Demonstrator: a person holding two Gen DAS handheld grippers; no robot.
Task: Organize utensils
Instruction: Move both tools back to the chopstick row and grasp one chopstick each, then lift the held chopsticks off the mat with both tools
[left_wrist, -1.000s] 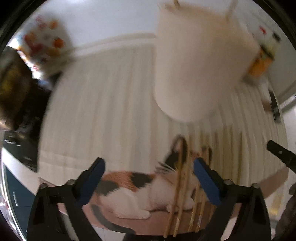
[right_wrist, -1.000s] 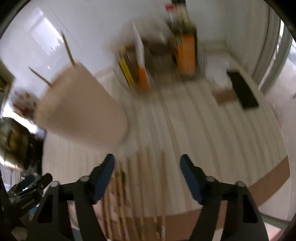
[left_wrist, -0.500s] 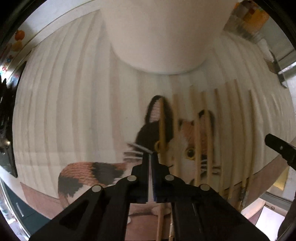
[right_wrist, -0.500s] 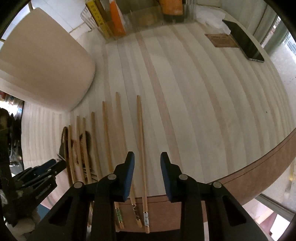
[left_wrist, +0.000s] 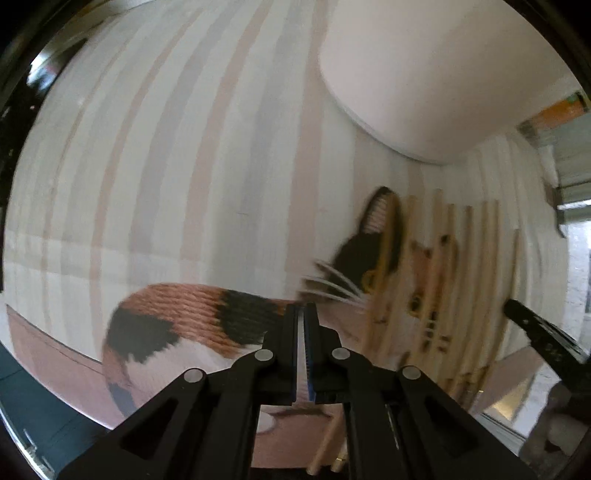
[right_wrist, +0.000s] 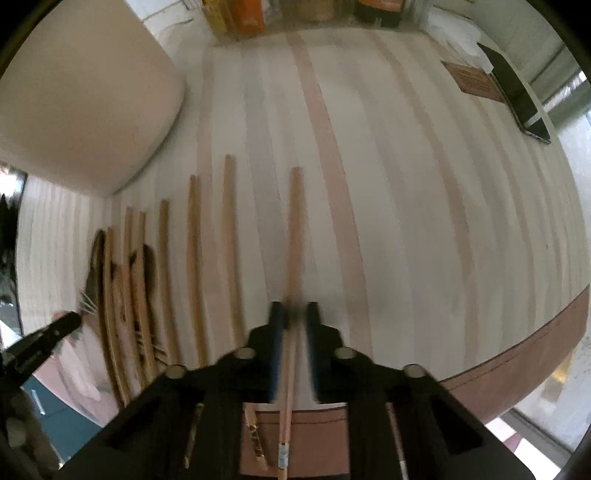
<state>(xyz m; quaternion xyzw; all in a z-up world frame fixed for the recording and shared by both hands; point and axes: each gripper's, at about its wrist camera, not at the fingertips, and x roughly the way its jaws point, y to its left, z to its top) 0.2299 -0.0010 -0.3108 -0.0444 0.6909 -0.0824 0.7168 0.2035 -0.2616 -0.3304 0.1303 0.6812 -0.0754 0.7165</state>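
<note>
We looked down on the striped desk (right_wrist: 406, 184), where a big cream cup (right_wrist: 81, 96) stood up and to the left of the right fingers (right_wrist: 293, 314). A row of chopsticks (right_wrist: 194, 266) lay side by side to their left, partly over a printed cat (left_wrist: 177, 317). One chopstick (right_wrist: 295, 229) ran straight ahead between the right fingers, its long axis in line with them, and they were clenched on it near its lower end; blur softens the contact, so we judged this a grasp. The left fingers (left_wrist: 303, 317) were clenched on nothing we could see, with the row off to their right. The right hand was plainly nearer for the lift.
</note>
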